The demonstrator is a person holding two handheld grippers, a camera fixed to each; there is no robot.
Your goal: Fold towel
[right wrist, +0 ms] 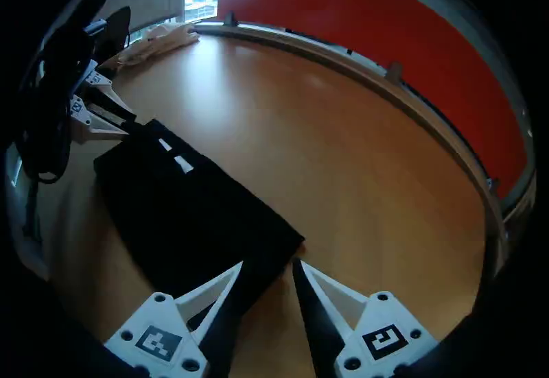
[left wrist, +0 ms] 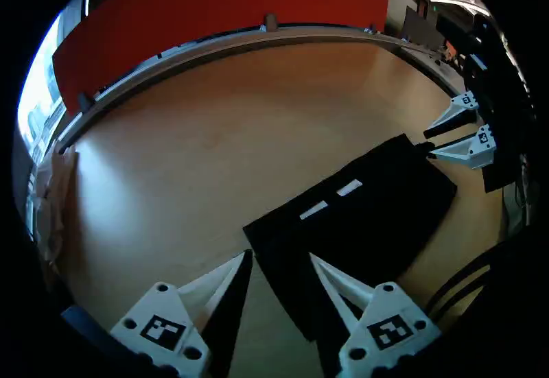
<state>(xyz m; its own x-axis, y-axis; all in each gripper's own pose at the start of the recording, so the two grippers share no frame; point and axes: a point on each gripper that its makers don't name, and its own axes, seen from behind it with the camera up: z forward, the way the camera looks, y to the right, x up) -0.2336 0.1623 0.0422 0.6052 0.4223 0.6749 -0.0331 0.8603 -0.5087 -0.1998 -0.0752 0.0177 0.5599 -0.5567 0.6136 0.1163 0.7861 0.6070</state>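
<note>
Your black towel point(left wrist: 364, 220) lies flat on the desk point(left wrist: 206, 138), lower right. Left gripper point(left wrist: 279, 258) and right gripper point(right wrist: 267, 265) each straddle one corner of the same long edge, fingers apart and not yet pinching — likely placed to lift that edge together.

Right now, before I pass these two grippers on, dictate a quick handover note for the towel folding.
Left gripper: open, fingers straddling one corner of the black cloth towel, not pinching.
Right gripper: open, straddling the corner at the other end of the same long edge.
Towel: lies flat as a rectangle on the light wooden table.
Done: both grippers are set at the corners.
Left: probably close on both corners, lift and fold over. Prior folds cannot be judged.
</note>
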